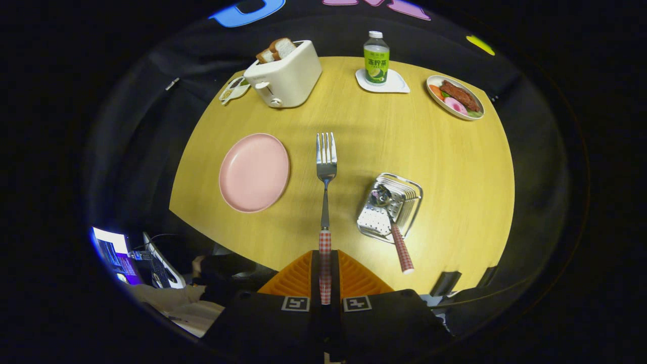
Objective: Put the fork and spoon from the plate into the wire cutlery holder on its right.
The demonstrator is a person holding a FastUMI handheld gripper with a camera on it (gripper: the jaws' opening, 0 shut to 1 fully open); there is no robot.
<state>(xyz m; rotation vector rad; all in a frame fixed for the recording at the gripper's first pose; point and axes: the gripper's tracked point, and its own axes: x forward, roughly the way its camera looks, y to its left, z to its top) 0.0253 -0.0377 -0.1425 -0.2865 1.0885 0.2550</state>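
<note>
Between tongs (pixel 325 275): steel fork with checked handle (pixel 325 182), clamped. Spoon (pixel 391 217) already in wire cutlery holder (pixel 390 207), ahead-right; fork left.

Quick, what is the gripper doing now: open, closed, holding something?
Gripper: shut on the fork, gripped by its checkered handle, above the table.

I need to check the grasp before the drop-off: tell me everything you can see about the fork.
The fork is shiny metal with four tines and a slim neck that runs into a red-and-white checked handle. The gripper is shut on that handle, both fingers pressing it, so the fork juts straight ahead of them, tines pointing away. It is held up over the yellow table, between the pink plate and the wire cutlery holder, touching neither. It looks straight and clean.
</note>
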